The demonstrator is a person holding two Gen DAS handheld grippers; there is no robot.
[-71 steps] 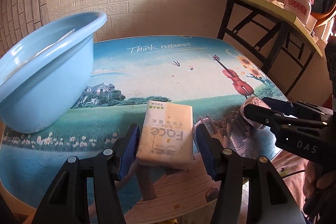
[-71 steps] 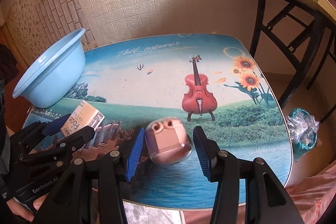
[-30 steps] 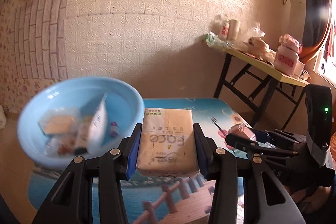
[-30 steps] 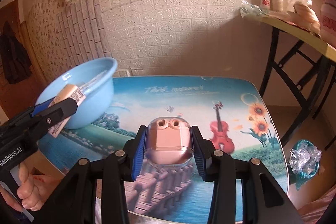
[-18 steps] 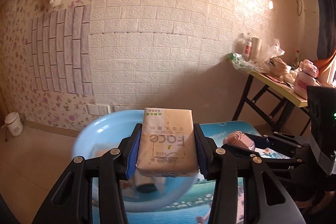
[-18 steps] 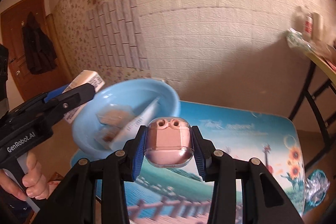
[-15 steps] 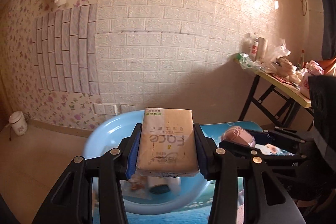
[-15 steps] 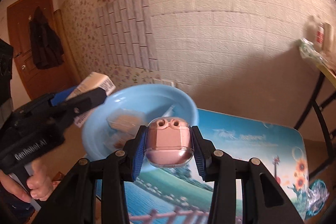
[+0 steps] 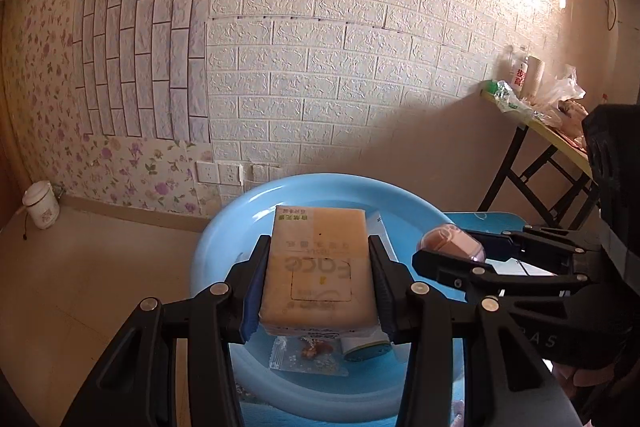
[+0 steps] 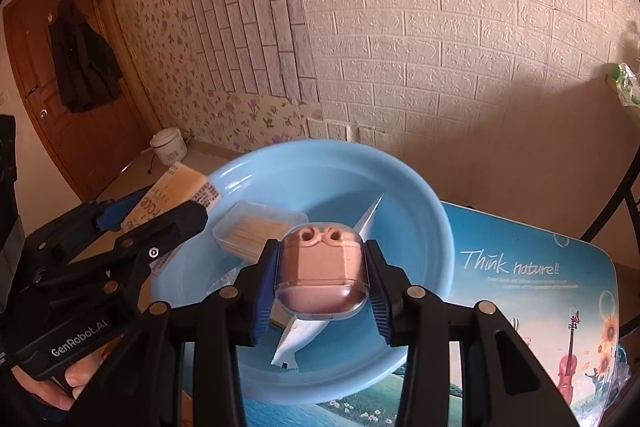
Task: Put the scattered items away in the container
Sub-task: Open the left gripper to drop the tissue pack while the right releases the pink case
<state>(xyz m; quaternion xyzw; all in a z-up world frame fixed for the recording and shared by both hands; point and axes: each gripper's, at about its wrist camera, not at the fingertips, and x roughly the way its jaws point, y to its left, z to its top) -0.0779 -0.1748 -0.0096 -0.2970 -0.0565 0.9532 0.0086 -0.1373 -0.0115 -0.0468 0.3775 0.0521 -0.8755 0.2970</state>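
My left gripper is shut on a beige tissue pack, holding it over the light blue basin. My right gripper is shut on a pink case in a clear cover, also above the basin. In the right wrist view the left gripper with the tissue pack hangs over the basin's left rim. In the left wrist view the right gripper carries the pink case at the basin's right side. Inside lie a clear box of sticks, a white sachet and a snack packet.
The basin stands at the left end of the picture-printed table. A brick-pattern wall with sockets is behind. A yellow side table with clutter stands at the right, a small pot on the floor at the left.
Both grippers have swung left from over the table to above the basin, still carrying the tissue pack and the pink case. The basin now fills the middle of both views.
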